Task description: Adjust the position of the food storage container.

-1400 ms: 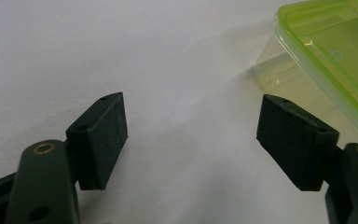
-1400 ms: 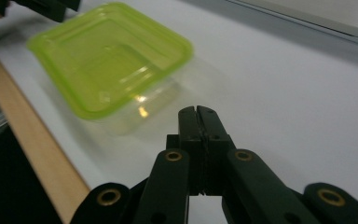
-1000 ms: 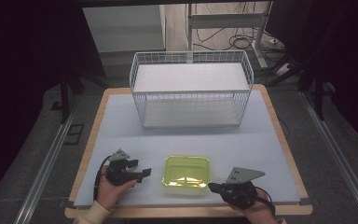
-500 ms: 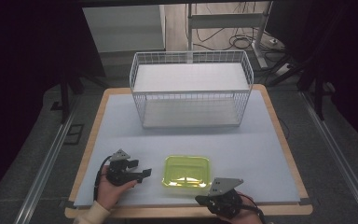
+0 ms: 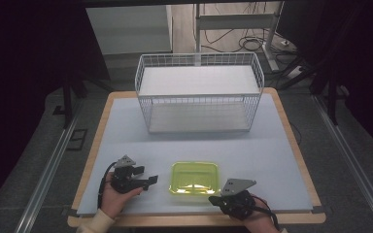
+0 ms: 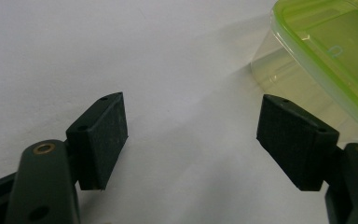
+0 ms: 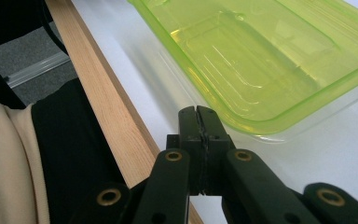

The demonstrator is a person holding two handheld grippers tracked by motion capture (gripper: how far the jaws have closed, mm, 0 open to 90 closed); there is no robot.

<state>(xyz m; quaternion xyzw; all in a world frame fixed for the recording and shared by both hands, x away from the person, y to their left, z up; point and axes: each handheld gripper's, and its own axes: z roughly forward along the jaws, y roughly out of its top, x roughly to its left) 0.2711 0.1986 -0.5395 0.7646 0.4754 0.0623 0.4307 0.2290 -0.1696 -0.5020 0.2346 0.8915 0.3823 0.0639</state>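
Note:
A translucent yellow-green lidded container [image 5: 194, 177] lies on the pale mat near the table's front edge. My left gripper [image 5: 145, 176] rests to its left, jaws wide apart and pointing at it. In the left gripper view nothing lies between the pads [image 6: 191, 135], and the container [image 6: 326, 51] sits beyond the right pad. My right gripper [image 5: 214, 198] is at the container's near right corner. Its jaws [image 7: 196, 113] are shut flat together on nothing, with the tips just short of the container's rim [image 7: 261, 51].
A large white wire basket [image 5: 199, 92] stands on the far half of the table, with bare mat between it and the container. The wooden table edge [image 7: 107, 102] runs close beside the right gripper. A person's hands hold both grippers from the near side.
My right gripper has shifted a little left, from beside the container's right side to its near right corner. The left gripper and the container have stayed put.

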